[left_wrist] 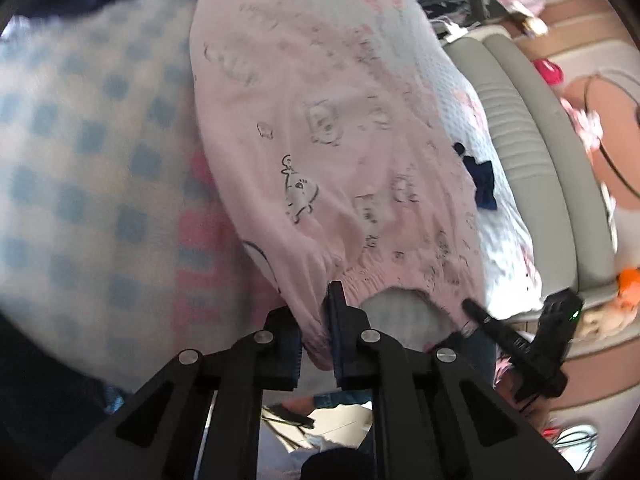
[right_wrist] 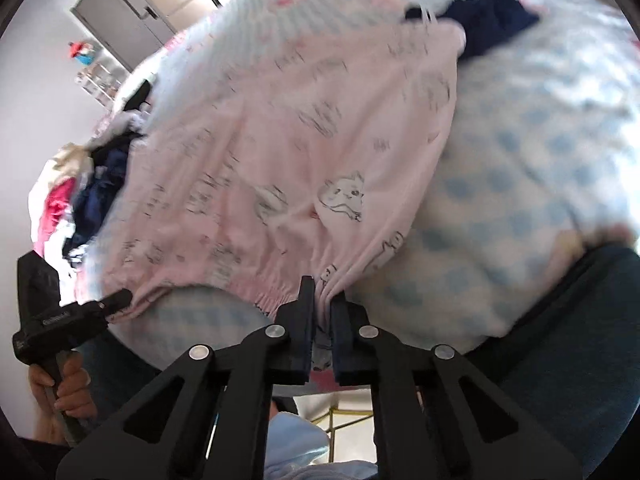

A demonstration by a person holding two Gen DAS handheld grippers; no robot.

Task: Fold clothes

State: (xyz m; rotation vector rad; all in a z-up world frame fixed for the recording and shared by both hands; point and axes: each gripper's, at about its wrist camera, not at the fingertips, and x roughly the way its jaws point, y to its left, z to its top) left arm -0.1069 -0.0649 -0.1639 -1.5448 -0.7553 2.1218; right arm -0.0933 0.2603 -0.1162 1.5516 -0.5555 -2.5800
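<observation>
A bed (left_wrist: 80, 152) covered with a blue-and-white checked blanket (right_wrist: 520, 184) fills most of both views, with a padded grey headboard (left_wrist: 532, 152) along one side in the left wrist view and a white wall with a grey cabinet (right_wrist: 120, 20) in the right wrist view. A heap of mixed clothes (right_wrist: 80, 200), pink, navy and white, lies at the far edge of the bed. Spread over the blanket is a pair of pale pink trousers (left_wrist: 328, 128) printed with small cartoon animals, its gathered elastic waistband (right_wrist: 224, 284) nearest the cameras. A dark navy garment (right_wrist: 480, 20) lies just beyond the far end of the pink trousers.

The left gripper (left_wrist: 320, 320) is clenched on one corner of the waistband, the pink cloth bunched between its black fingers. The right gripper (right_wrist: 320, 312) is clamped on the other corner, with folds of cloth squeezed between its pads. Each gripper shows at the edge of the other's view, and the stretch of waistband between the two sags slightly. A hand (right_wrist: 68, 388) grips the handle of the left gripper at the lower left of the right wrist view
</observation>
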